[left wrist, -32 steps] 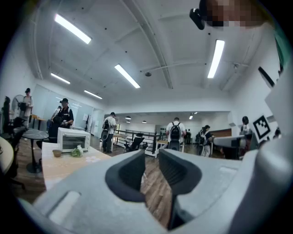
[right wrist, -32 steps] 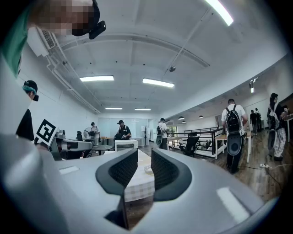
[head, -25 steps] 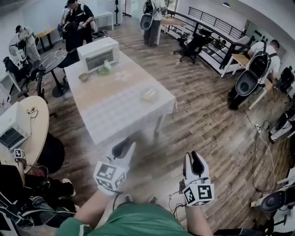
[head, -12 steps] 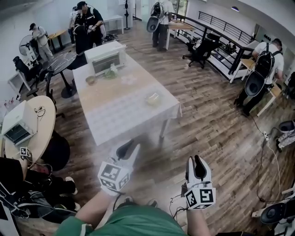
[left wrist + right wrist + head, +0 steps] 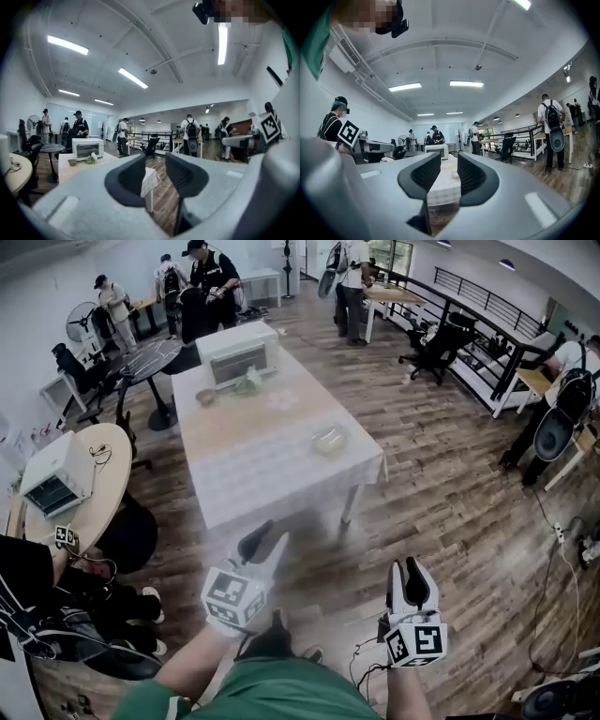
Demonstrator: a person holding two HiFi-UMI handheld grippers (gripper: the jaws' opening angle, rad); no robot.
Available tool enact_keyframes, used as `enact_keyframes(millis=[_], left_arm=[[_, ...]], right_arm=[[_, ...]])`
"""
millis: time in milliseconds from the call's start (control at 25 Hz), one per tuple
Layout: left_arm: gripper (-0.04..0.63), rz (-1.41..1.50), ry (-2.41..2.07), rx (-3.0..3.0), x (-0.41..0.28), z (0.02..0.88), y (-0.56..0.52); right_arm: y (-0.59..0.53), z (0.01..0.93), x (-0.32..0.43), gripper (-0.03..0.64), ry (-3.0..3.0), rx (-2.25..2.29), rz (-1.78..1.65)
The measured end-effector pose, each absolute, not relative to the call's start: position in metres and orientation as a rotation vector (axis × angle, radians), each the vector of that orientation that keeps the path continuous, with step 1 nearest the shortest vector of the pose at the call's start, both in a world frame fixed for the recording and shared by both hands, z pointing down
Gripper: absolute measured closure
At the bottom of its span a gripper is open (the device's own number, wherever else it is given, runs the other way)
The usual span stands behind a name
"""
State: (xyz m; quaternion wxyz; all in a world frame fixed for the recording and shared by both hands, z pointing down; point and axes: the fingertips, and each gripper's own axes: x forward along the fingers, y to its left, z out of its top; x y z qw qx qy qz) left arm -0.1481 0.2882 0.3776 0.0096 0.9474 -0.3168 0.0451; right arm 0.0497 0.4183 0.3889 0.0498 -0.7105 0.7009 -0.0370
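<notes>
— On the cloth-covered worktop (image 5: 258, 460), what is lying closest to the grippers?

— A small clear dish (image 5: 330, 439) is sitting near its right edge, well apart from both of them. A toaster oven (image 5: 241, 357) is standing at the far end, with some greens (image 5: 248, 382) and a little bowl (image 5: 205, 396) just in front of it.

— Are the grippers carrying anything?

— No. The left gripper (image 5: 256, 538) is holding its jaws apart on nothing but air, and the right gripper (image 5: 412, 574) is doing the same. Both are hovering low over the wooden floor (image 5: 450, 512), short of the worktop's near end and aiming toward it. I'd guess they are hanging empty because nothing is lying within reach from there.

— And farther out?

— People (image 5: 208, 277) are standing beyond the oven, and a round table (image 5: 108, 465) is sitting off to the left.
</notes>
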Motion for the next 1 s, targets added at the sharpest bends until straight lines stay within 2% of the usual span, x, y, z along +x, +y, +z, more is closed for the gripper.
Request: enact_keyframes(millis=[360,1000], left_arm=[[0.448,0.110,-0.960,2.945,-0.121,0.387,0.217],[0.446,0.092,-0.832,2.890,-0.104,0.412,0.004]], right_arm=[[0.363,0.392,0.072,0.523,2.143,-2.219,-0.103],[0.167,0.399,0.080,0.523,2.119,-2.328,-0.179]])
